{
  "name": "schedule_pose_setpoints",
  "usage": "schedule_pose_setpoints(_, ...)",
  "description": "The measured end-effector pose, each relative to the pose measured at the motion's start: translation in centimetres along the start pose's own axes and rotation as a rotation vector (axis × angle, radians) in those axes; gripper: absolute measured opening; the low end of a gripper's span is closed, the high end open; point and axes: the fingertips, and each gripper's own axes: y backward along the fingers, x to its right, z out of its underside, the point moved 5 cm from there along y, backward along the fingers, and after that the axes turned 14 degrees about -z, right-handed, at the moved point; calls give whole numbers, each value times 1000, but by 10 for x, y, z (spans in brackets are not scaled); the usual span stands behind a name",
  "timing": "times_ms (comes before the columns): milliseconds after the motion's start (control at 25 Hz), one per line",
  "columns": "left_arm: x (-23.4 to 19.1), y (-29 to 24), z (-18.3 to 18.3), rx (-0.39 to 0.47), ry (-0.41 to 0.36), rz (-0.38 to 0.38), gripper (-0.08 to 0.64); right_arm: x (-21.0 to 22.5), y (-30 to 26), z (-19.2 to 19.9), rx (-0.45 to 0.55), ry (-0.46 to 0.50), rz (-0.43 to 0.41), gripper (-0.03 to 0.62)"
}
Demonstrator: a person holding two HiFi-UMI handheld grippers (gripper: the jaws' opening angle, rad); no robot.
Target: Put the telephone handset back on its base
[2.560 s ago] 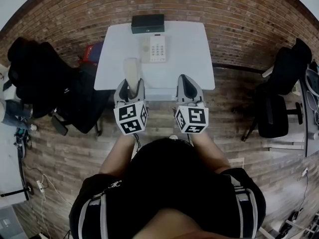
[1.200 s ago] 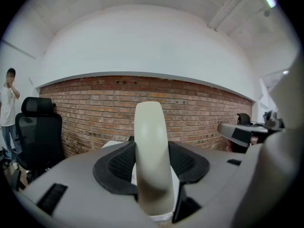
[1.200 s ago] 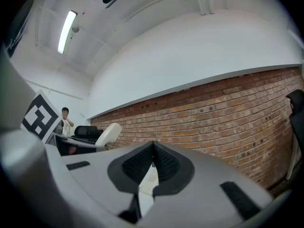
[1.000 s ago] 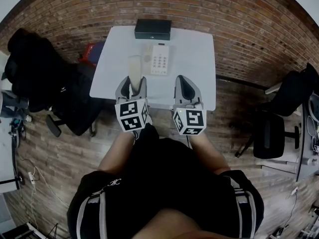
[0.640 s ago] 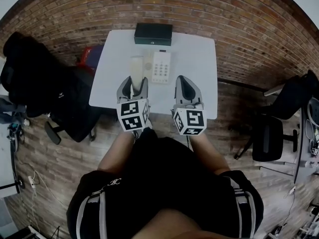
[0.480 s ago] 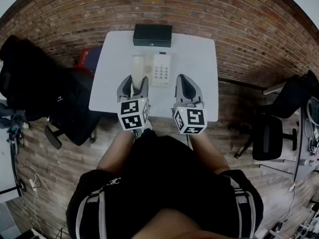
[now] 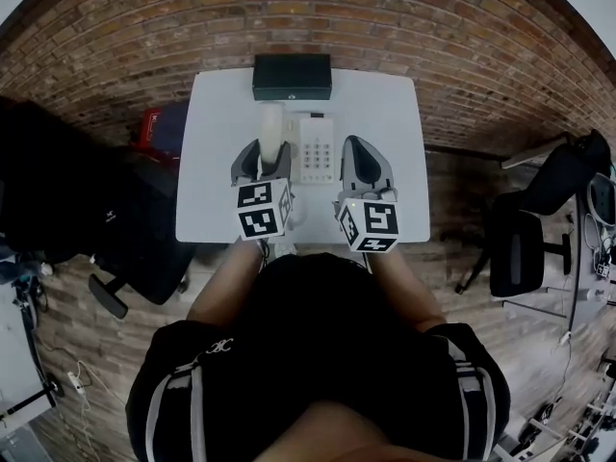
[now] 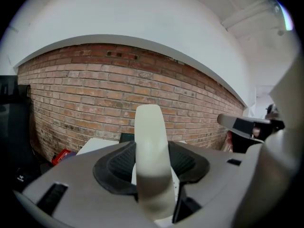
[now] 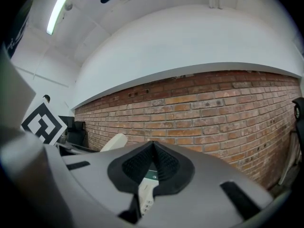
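The cream telephone handset (image 7: pixel 272 126) stands between the jaws of my left gripper (image 7: pixel 262 154), which is shut on it. In the left gripper view the handset (image 8: pixel 151 141) rises upright out of the dark pads. The white telephone base (image 7: pixel 315 148) with its keypad lies on the white table (image 7: pixel 217 171), just right of the handset. My right gripper (image 7: pixel 358 150) hovers over the table right of the base, with its jaws closed tip to tip and nothing held. In the right gripper view (image 9: pixel 152 147) a strip of the base (image 9: pixel 145 190) shows below the pads.
A black box (image 7: pixel 292 76) sits at the table's far edge against the brick wall. Black office chairs stand at the left (image 7: pixel 67 200) and right (image 7: pixel 520 248) of the table. A red object (image 7: pixel 150 123) lies by the table's left side.
The person has stepped up to the table. Both grippers have moved forward from the near edge to above the tabletop, and the handset now hangs beside the base's left part.
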Motion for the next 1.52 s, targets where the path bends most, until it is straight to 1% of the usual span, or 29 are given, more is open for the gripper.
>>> schedule_pose_setpoints(160, -5, -24, 8, -54, 3, 41, 212, 0, -15, 3, -21, -10, 32, -3)
schedule_pose_setpoints(280, -7, -38, 13, -87, 13, 50, 212, 1, -23, 5, -34, -14, 29, -2)
schedule_pose_setpoints(520, -8, -55, 33, -148, 52, 26, 212, 9, -29, 15, -77, -23, -15, -3)
schedule_pose_setpoints(760, -5, -70, 50, -192, 71, -12, 212, 30, -22, 26, -98, -52, -23, -3)
schedule_pose_setpoints(1080, 1, -94, 73, -234, 47, -71, 212, 57, -4, 32, -108, -66, 12, -3)
schedule_pose_setpoints(1520, 16, -120, 104, -316, 13, -83, 212, 76, 2, 34, -124, -61, 21, -3)
